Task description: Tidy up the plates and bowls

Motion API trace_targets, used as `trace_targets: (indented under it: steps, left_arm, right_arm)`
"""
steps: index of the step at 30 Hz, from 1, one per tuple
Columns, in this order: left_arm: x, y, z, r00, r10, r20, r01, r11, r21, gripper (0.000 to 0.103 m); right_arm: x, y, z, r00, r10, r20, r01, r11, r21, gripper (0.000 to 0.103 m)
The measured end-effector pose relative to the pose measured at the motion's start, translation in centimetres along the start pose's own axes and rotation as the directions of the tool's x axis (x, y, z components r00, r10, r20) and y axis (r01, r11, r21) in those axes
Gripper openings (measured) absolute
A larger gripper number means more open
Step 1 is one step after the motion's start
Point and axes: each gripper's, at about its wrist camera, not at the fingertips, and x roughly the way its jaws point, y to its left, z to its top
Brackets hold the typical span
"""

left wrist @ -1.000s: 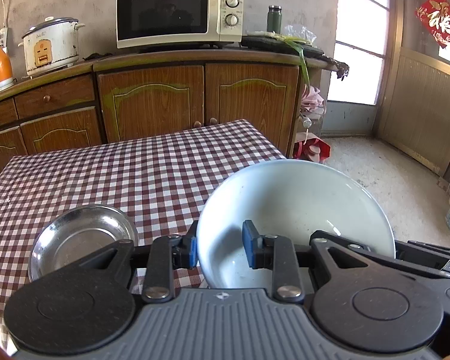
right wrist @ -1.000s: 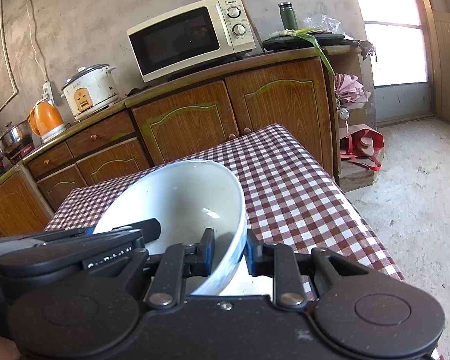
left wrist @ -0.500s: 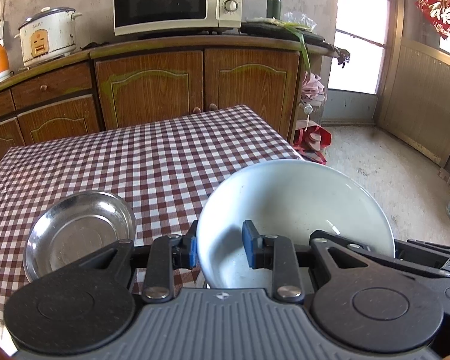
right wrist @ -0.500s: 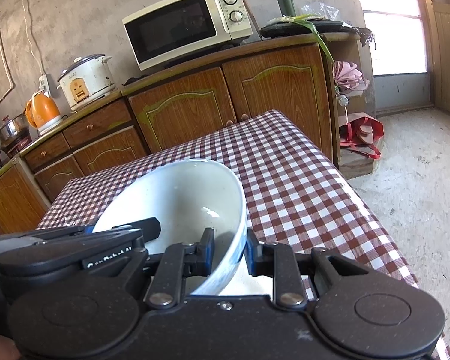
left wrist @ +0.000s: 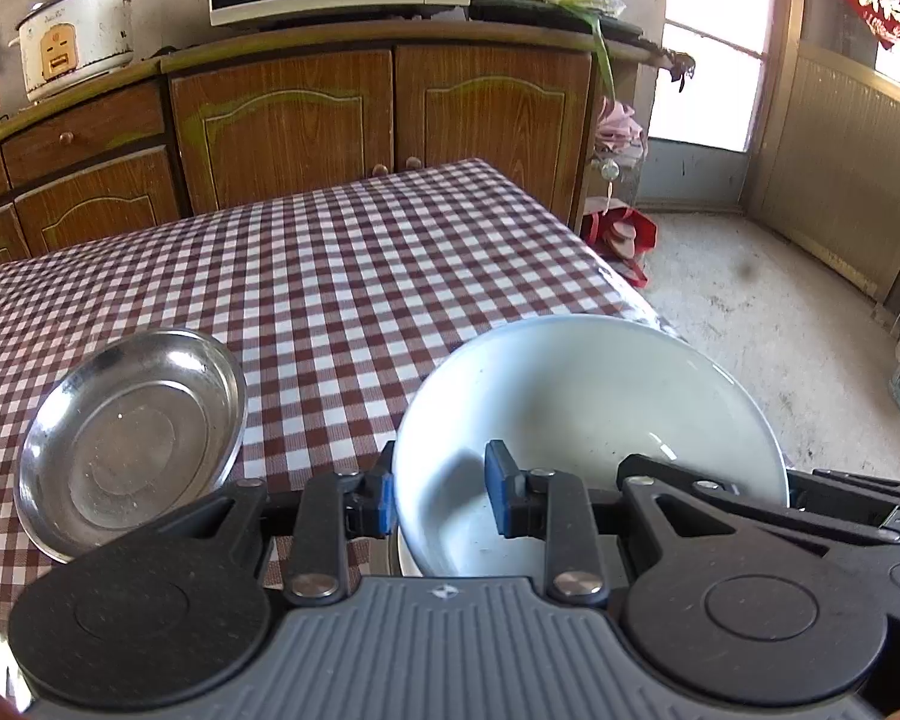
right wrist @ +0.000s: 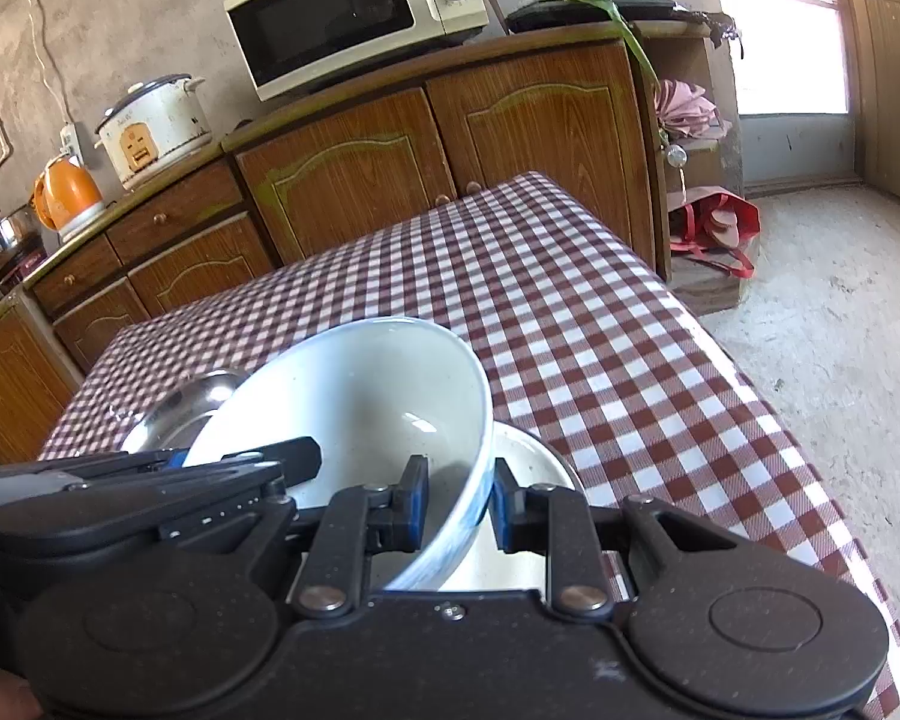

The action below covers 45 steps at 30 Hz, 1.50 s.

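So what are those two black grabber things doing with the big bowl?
A person is using both at once. The left gripper and the right gripper each pinch the rim of the white bowl, one on each side. They hold it just above the checked table, over another white dish lying underneath. A steel plate sits on the table beside it, untouched.

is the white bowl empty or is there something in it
Empty. The white bowl, gripped at opposite rims by the left gripper and right gripper, shows only bare glazed interior and a finger's shadow.
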Motion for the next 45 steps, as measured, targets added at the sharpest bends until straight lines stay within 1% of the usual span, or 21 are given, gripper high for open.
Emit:
trace_targets:
  steps: [23, 28, 32, 39, 45]
  left_arm:
    - [2.2, -0.1, -1.6, 0.998, 0.003, -0.066, -0.002, 1.000, 0.019, 0.030]
    - [2.2, -0.1, -1.6, 0.998, 0.004, -0.067, -0.003, 1.000, 0.026, 0.028]
    - [2.1, -0.2, -1.7, 0.998, 0.013, -0.059, -0.011, 0.999, 0.043, 0.027]
    - [2.1, -0.5, -2.0, 0.999, 0.026, -0.044, -0.023, 0.998, 0.063, 0.027]
    - [2.0, -0.4, -2.1, 0.999, 0.024, -0.043, -0.021, 0.998, 0.063, 0.028]
  right_arm:
    - [2.1, -0.8, -1.7, 0.999, -0.026, -0.048, 0.026, 1.000, -0.008, 0.028]
    - [2.5, -1.0, -2.0, 0.998, -0.019, -0.058, 0.019, 1.000, 0.005, 0.029]
    - [2.9, -1.5, -2.5, 0.997, 0.004, -0.072, -0.001, 0.999, 0.044, 0.031]
    - [2.9, -1.5, -2.6, 0.998, 0.005, -0.060, -0.003, 0.999, 0.041, 0.031]
    - [2.8, -1.5, -2.4, 0.997, 0.015, -0.078, -0.011, 0.999, 0.040, 0.033]
